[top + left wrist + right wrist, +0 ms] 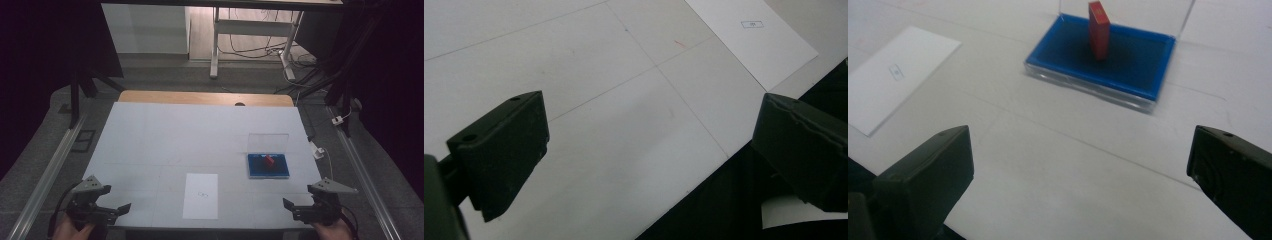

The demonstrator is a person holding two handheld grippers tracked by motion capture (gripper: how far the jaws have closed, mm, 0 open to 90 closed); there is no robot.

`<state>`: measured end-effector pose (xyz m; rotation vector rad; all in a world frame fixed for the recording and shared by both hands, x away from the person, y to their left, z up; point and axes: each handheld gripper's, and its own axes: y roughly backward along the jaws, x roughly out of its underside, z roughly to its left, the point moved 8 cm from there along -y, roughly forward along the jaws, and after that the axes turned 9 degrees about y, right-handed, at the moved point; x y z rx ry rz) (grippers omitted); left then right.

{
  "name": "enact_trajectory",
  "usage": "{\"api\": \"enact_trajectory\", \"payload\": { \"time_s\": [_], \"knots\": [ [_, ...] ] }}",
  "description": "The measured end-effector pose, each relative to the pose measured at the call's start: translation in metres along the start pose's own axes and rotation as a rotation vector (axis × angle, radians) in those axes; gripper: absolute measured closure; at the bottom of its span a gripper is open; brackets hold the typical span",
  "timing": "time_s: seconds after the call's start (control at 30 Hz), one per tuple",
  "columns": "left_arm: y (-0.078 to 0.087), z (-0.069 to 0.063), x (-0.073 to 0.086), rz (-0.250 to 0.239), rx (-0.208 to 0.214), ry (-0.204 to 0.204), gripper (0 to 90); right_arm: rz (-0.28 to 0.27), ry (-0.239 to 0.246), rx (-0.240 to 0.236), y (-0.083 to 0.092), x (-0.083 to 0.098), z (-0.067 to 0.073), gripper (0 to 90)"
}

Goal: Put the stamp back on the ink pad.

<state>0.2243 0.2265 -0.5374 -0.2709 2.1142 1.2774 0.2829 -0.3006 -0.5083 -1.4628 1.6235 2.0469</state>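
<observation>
1. The main risk, in my judgement, is at the red block (1098,29). It stands upright on its narrow end in the blue tray (1143,65) of an open clear case, so a jaw that arrives a little off centre could push it over before the grip closes.
2. A second risk is the clear lid (1168,12), which stands up just behind the block. If the right gripper (1080,180) comes in too deep between its jaws' line and the lid, a jaw tip may strike the lid and shift the whole light case on the smooth white table (1058,165).
3. A third risk is the white sheet (749,40) with a small printed mark. It lies loose ahead of the left gripper (649,150) and to the side of its far jaw; a low jaw could slide or crease it.
4. Right gripper: its jaws stand wide apart and are released. They hold nothing and touch nothing. The block and tray are ahead of them, roughly between the two jaws' lines, well apart from the tips.
5. Left gripper: its jaws are also spread wide and empty, touching nothing. Only bare table surface and the table's near edge lie between them.
6. In the high view both grippers hang at the near table edge, one at each side.
</observation>
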Motion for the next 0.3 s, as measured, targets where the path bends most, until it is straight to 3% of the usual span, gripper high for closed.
{"api": "enact_trajectory", "payload": {
  "time_s": [0.3],
  "knots": [
    [-0.0011, -0.0005, -0.0006, 0.007, -0.004, -0.002, 2.2, 0.015, -0.017, 0.005, 0.0018, 0.0043, -0.002, 0.0]
  ]
}}
